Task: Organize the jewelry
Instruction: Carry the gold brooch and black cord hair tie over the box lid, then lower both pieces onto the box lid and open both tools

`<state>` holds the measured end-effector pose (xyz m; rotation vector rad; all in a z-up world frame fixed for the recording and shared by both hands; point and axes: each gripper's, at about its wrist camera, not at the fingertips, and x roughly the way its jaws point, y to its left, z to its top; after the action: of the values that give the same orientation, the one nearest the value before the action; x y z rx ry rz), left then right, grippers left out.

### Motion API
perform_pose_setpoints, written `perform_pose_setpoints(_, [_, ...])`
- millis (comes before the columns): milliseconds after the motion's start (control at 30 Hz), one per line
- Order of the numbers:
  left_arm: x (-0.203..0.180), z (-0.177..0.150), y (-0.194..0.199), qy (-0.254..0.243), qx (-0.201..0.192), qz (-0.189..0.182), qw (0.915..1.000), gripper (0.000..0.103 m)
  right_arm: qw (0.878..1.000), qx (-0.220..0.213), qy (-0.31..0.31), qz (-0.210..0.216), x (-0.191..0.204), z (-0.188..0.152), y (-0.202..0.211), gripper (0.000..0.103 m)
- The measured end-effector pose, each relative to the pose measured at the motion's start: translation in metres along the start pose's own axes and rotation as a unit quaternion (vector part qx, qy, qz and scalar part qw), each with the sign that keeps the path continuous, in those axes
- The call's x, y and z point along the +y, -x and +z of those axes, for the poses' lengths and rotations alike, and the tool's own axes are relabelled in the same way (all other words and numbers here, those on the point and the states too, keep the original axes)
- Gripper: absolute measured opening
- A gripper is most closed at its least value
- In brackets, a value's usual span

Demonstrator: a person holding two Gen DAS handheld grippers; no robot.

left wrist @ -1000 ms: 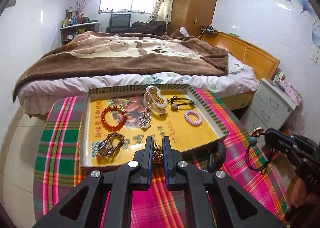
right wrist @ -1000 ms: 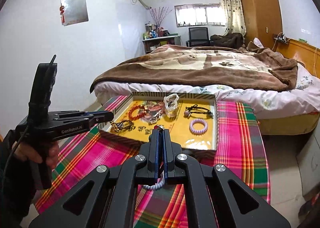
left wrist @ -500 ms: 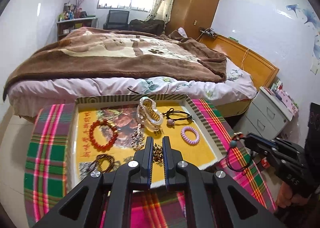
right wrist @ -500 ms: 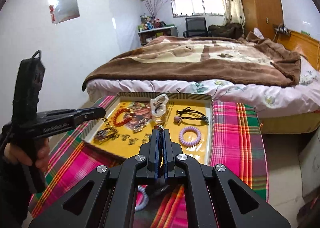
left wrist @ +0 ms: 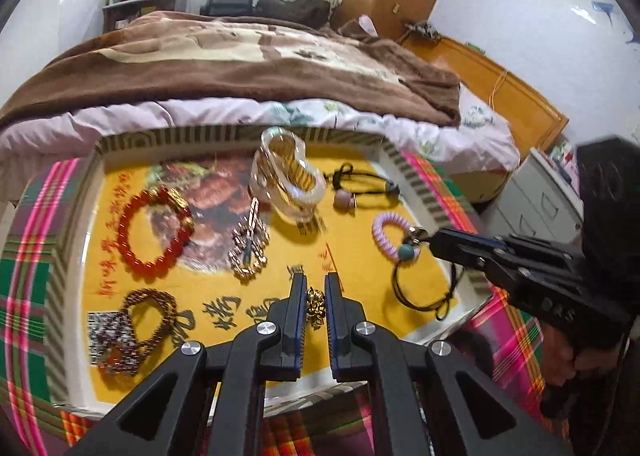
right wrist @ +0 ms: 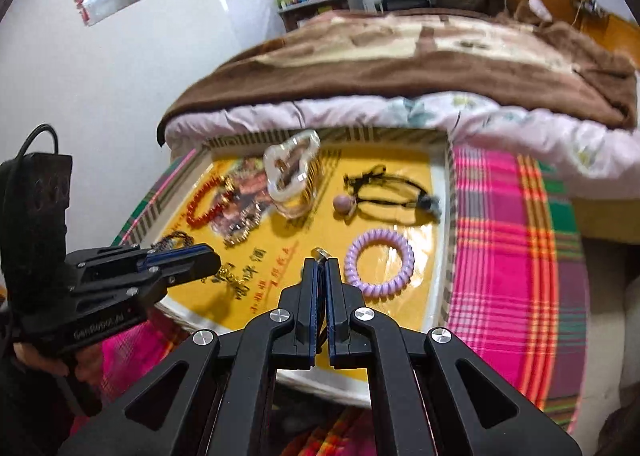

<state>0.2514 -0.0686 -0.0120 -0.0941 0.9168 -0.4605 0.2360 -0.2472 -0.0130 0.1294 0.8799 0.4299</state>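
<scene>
A yellow tray (left wrist: 96,159) with a striped rim holds jewelry: a red bead bracelet (left wrist: 154,232), a purple coil band (left wrist: 390,230), a clear holder (left wrist: 286,179) and a black cord with a pink bead (left wrist: 346,199). My left gripper (left wrist: 315,280) is shut on a gold chain (left wrist: 315,306) above the tray's near side. My right gripper (right wrist: 320,266) is shut on a black cord necklace (left wrist: 420,292) with a teal bead (left wrist: 406,252), hanging over the tray's right part. The purple band (right wrist: 378,262) lies just right of the right gripper's fingertips.
The tray sits on a pink and green plaid cloth (right wrist: 508,256). A bed with a brown blanket (left wrist: 240,63) stands right behind. A white drawer unit (left wrist: 536,199) is to the right. A silver chain (left wrist: 248,244) and a brown bead strand (left wrist: 136,316) lie in the tray.
Both grippers have moved forward and lower, from beside the tray to above it. The left still holds the gold chain, the right the black cord necklace.
</scene>
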Motion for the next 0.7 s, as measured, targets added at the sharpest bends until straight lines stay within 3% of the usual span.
perform_pose_setpoints(567, [-0.001,-0.007,-0.021,0.001,0.030,0.017,0.9994,0.010,0.998,0.035,0.037,-0.027,-0.001,-0.009,-0.019,0.004])
perform_pose_setpoints(667, [-0.004,-0.008,-0.020,-0.003,0.031,0.021,0.9993,0.018,0.997,0.035,0.052,-0.038,0.004,-0.012,-0.018,0.004])
perform_pose_setpoints(700, [-0.004,-0.008,-0.019,-0.003,0.030,0.023,0.9993,0.027,0.997,0.033,0.054,-0.040,0.005,-0.012,-0.018,0.007])
